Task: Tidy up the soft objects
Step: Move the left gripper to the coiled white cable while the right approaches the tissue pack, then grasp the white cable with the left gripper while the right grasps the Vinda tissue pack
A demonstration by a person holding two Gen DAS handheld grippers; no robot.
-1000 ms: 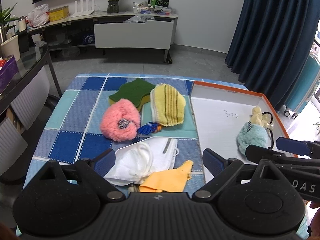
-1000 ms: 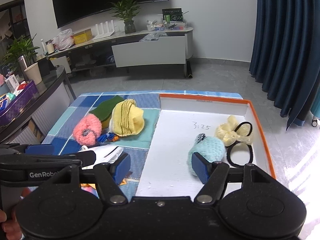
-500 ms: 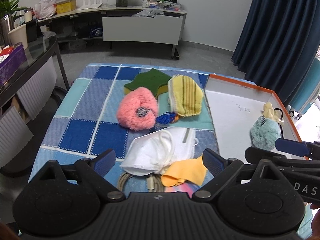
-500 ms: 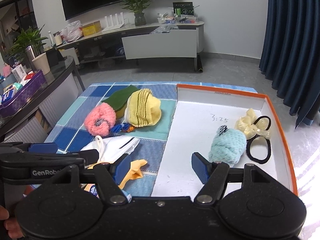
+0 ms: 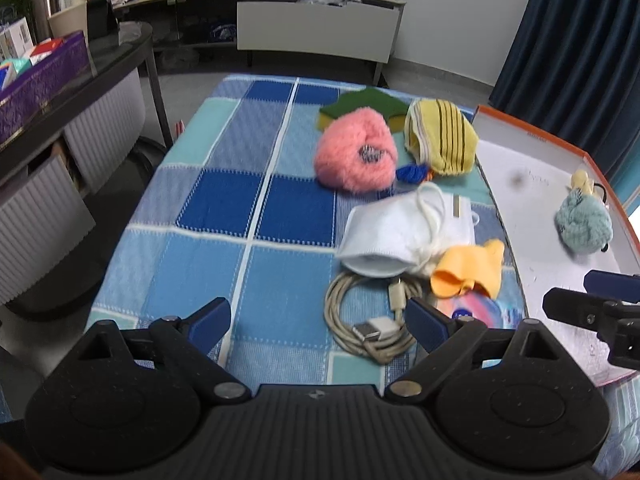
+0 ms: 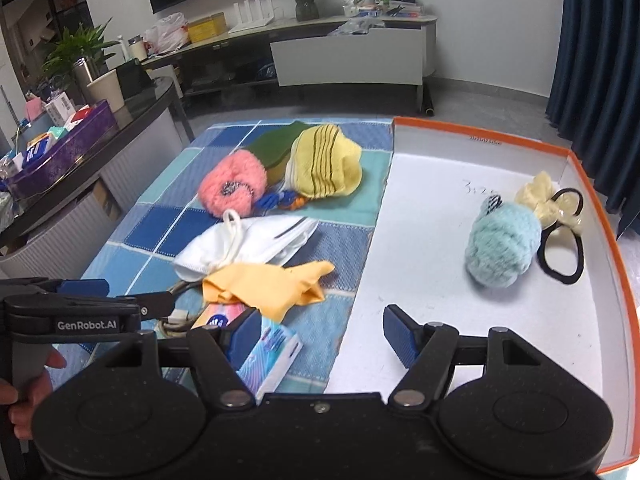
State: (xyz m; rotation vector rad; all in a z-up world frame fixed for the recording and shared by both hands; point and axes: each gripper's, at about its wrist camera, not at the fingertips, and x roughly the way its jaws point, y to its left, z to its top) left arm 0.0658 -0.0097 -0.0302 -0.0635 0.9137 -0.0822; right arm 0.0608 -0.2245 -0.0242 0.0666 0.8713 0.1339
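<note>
On the blue checked cloth point(image 5: 224, 208) lie a pink fluffy ball point(image 5: 354, 156) point(image 6: 234, 188), a yellow striped cloth point(image 5: 440, 136) point(image 6: 324, 166), a green-and-yellow sponge point(image 5: 360, 108), a white mask point(image 5: 400, 236) point(image 6: 248, 246), an orange cloth point(image 5: 468, 268) point(image 6: 268, 286) and a coiled cable point(image 5: 368, 320). A white tray with an orange rim point(image 6: 600, 200) point(image 5: 532, 132) holds a teal fluffy ball point(image 6: 502, 246) point(image 5: 582, 226), a cream bow tie point(image 6: 548, 200) and a black hair band point(image 6: 560, 254). My left gripper point(image 5: 318, 324) hangs open over the cloth beside the cable. My right gripper point(image 6: 320, 330) hangs open above the tray's near left edge.
A small blue toy point(image 6: 280, 200) lies between the pink ball and the yellow cloth. A colourful packet point(image 6: 264, 352) sits under the orange cloth. A dark side table point(image 6: 100, 120) with a purple box stands left. A TV bench point(image 6: 348, 52) and blue curtains point(image 5: 580, 40) stand behind.
Both grippers have sunk lower and drawn back toward the near table edge, so the cable and the colourful packet have come into view. Both stay open. No object has moved.
</note>
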